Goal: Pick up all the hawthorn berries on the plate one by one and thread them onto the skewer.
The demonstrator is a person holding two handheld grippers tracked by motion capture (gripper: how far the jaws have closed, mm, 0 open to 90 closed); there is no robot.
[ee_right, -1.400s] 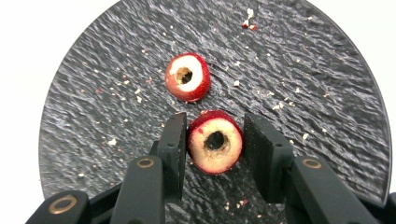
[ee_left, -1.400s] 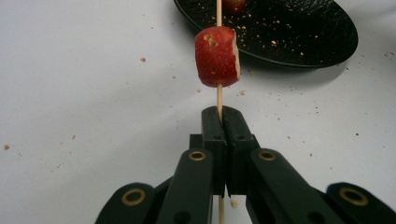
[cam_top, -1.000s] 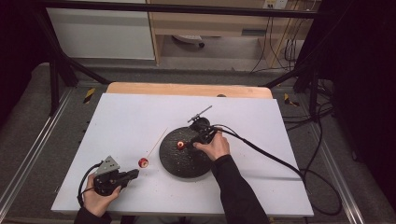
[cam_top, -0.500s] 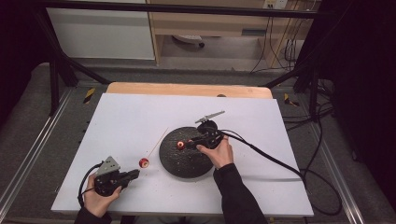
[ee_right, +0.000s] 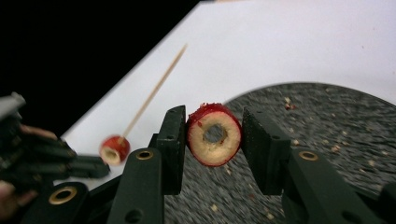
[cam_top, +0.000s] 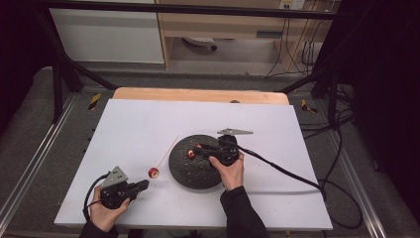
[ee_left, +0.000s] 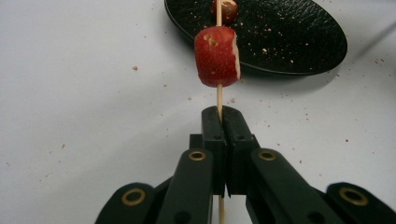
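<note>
My left gripper [cam_top: 143, 185] rests near the table's front left, shut on a thin wooden skewer [ee_left: 218, 100]. The skewer [cam_top: 166, 151] points toward the black plate [cam_top: 198, 173] and carries a red fruit slice [ee_left: 217, 56] just past the jaws. My right gripper [cam_top: 198, 148] hovers over the plate's left part, pointing left. It is shut on a cored red fruit ring [ee_right: 214, 135], hole facing the camera. Another small red piece [cam_top: 190, 154] lies on the plate by the jaws.
The plate sits mid-table on a white board [cam_top: 129, 124], which is sprinkled with crumbs. The right gripper's cable [cam_top: 287, 173] trails off to the right edge. Dark frame bars and a wooden strip [cam_top: 198, 94] border the far side.
The right hand has turned and shifted a little over the plate, the ring still in its jaws. The left hand and skewer have stayed in place.
</note>
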